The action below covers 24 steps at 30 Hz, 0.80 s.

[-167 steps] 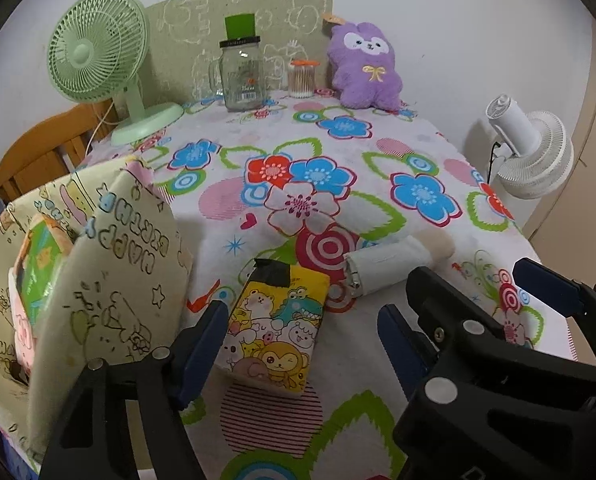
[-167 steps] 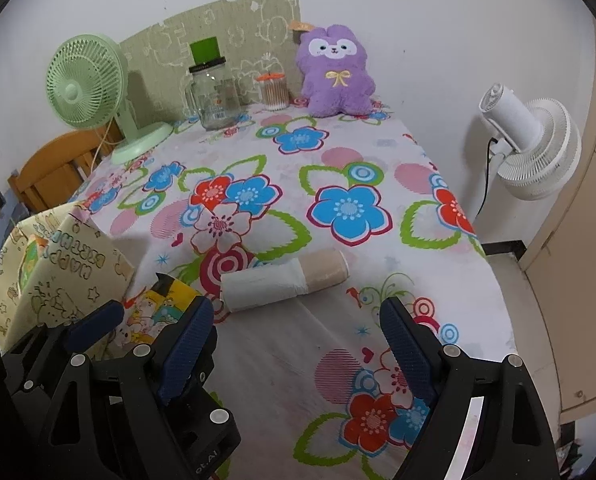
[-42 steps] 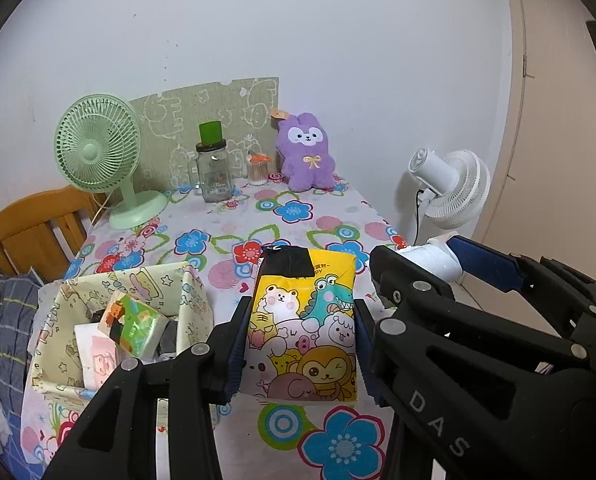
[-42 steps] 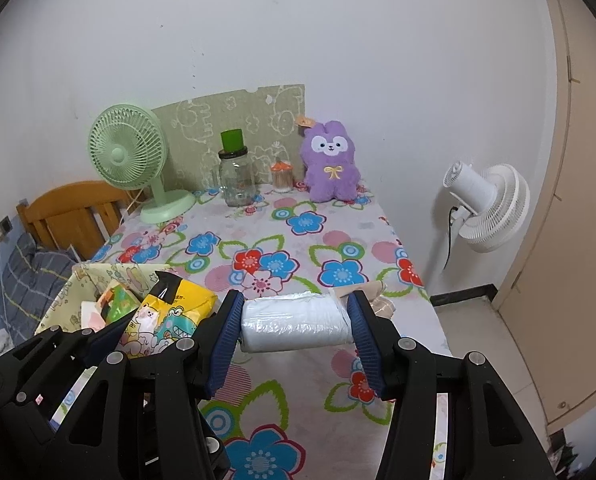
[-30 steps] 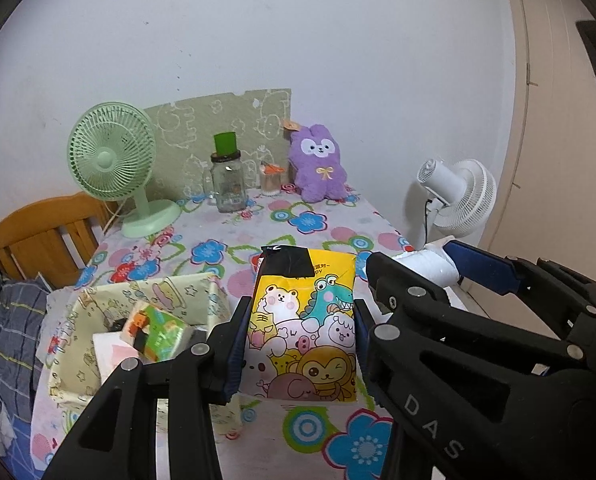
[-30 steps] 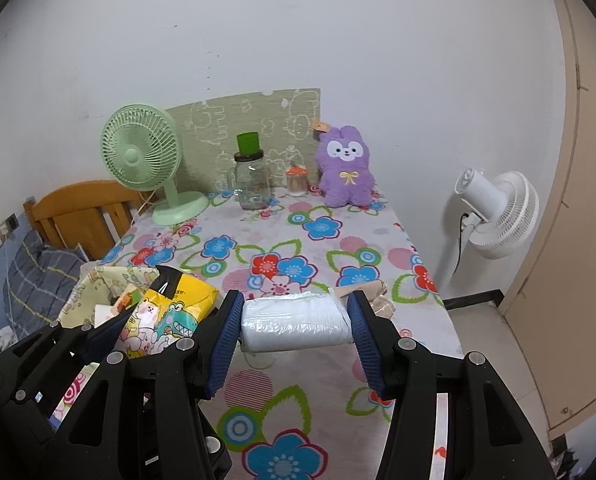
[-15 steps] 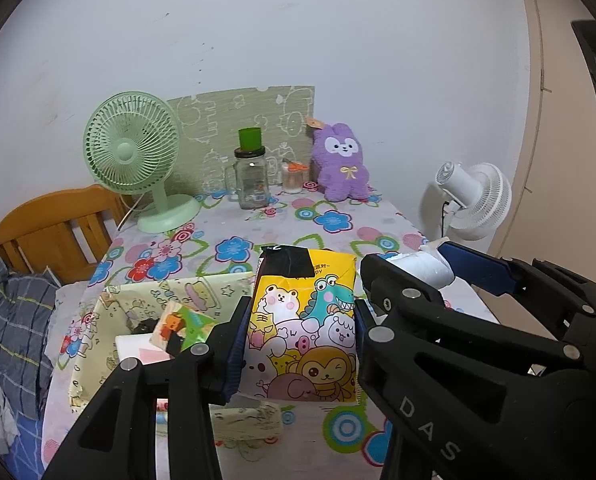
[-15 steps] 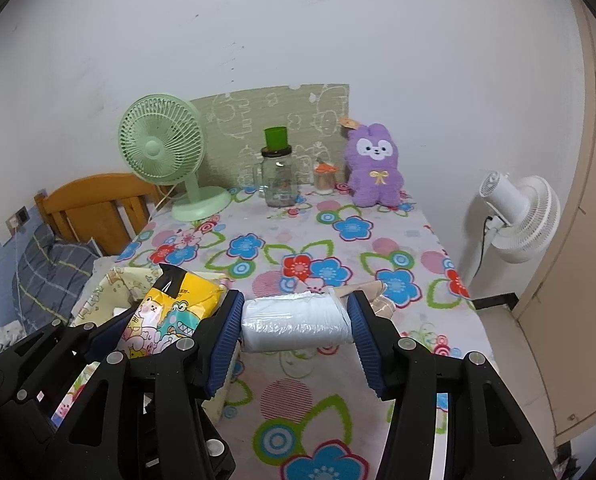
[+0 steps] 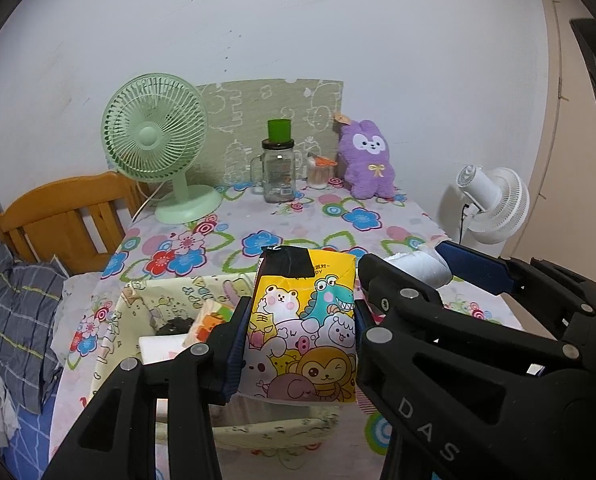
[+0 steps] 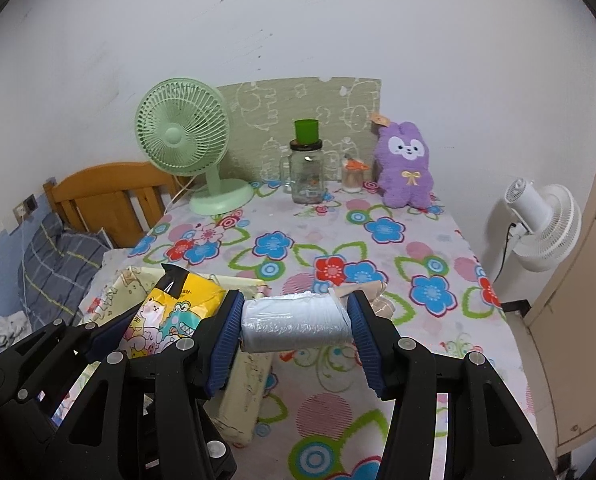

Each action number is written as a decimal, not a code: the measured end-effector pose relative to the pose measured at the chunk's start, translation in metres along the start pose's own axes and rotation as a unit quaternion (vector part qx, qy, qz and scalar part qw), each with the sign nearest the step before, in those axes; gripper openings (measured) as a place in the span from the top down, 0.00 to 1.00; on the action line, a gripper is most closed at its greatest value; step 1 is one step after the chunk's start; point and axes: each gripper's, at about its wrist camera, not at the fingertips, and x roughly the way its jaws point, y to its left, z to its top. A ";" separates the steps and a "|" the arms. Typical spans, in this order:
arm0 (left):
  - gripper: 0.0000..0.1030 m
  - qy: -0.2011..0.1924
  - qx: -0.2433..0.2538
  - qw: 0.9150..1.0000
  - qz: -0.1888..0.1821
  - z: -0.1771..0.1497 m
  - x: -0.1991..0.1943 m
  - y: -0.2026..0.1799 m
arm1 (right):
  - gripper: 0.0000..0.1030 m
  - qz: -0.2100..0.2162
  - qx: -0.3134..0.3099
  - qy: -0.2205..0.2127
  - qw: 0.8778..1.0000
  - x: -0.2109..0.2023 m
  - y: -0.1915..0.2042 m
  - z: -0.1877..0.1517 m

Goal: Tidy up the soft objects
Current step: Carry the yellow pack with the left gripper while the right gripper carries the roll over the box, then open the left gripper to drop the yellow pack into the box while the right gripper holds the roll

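My left gripper (image 9: 299,340) is shut on a yellow cartoon-animal packet (image 9: 303,320), held upright in the air over a cream fabric storage box (image 9: 138,304) at the table's near left. In the right wrist view, my right gripper (image 10: 296,330) is shut on a white plastic-wrapped roll (image 10: 296,324) with a beige end, held crosswise just right of the box (image 10: 246,384). The box holds a green-orange packet (image 9: 208,318) and a white-pink item. The yellow packet (image 10: 170,312) also shows at the left of the right wrist view.
A flowered cloth covers the table (image 10: 377,248). At its back stand a green desk fan (image 10: 186,144), a glass jar with a green cup on top (image 10: 307,172), a small jar and a purple plush (image 10: 407,164). A white fan (image 10: 541,224) stands right; a wooden headboard (image 10: 106,196) left.
Both grippers, still holding their items, have shifted left together; the fabric box now sits under the yellow packet, and the table items have slid right in both views.
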 end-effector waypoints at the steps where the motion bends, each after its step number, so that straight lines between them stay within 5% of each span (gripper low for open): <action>1: 0.52 0.001 -0.002 1.000 0.001 0.000 0.002 0.004 | 0.45 0.001 -0.002 0.001 1.000 0.003 0.003 0.001; 24: 0.51 0.035 -0.034 0.998 0.032 -0.013 0.037 0.069 | 0.45 0.039 -0.040 0.032 0.998 0.048 0.057 -0.001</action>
